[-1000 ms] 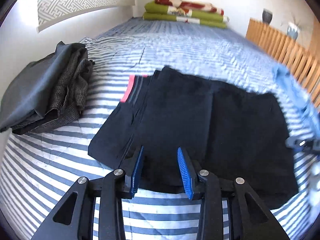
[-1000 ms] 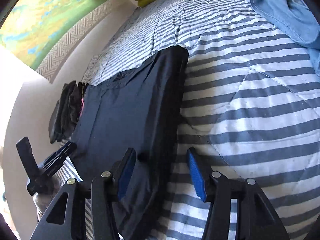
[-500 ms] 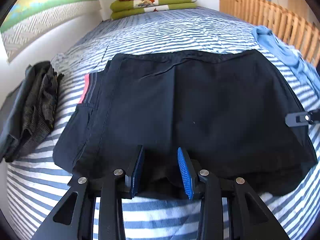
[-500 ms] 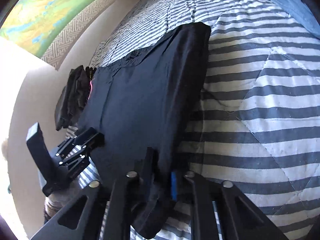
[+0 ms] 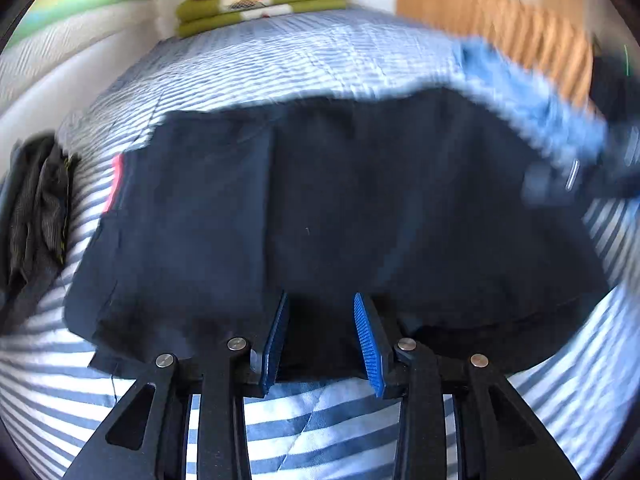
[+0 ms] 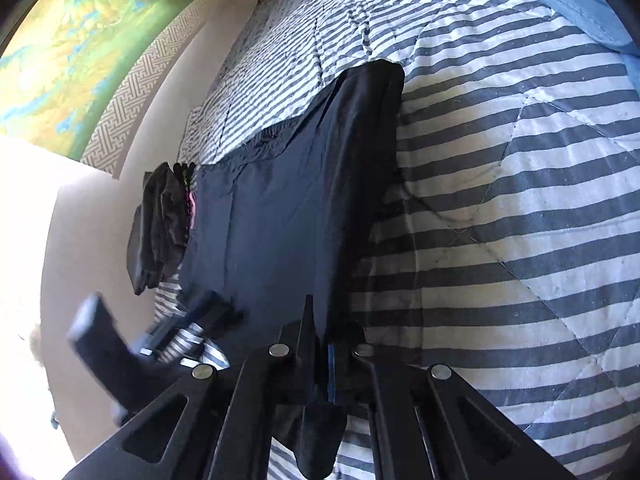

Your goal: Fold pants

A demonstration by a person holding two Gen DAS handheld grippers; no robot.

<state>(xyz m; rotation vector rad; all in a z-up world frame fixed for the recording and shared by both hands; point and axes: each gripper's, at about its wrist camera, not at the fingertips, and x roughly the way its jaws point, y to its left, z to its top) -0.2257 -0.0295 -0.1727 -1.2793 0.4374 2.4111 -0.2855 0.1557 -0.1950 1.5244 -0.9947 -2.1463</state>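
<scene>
The dark navy pants point(image 5: 352, 208) lie already folded over on the striped bed point(image 6: 520, 184), their near edge between the wide-apart jaws of the left hand-held gripper point(image 5: 320, 340), while the right hand-held gripper point(image 6: 324, 360) pinches a corner, so another fold likely remains.

One pair of dark pants point(image 5: 340, 208) is lying spread across the near part of the striped bed point(image 5: 304, 432), and two grippers are showing, the left gripper point(image 5: 320, 336) and the right gripper point(image 6: 320, 344). One pile of dark folded clothes point(image 5: 36, 208) is sitting at the bed's left edge, and one blue garment point(image 5: 532, 92) is lying toward its right edge. One stack of green folded blankets point(image 5: 260, 4) is resting at the far edge.
</scene>
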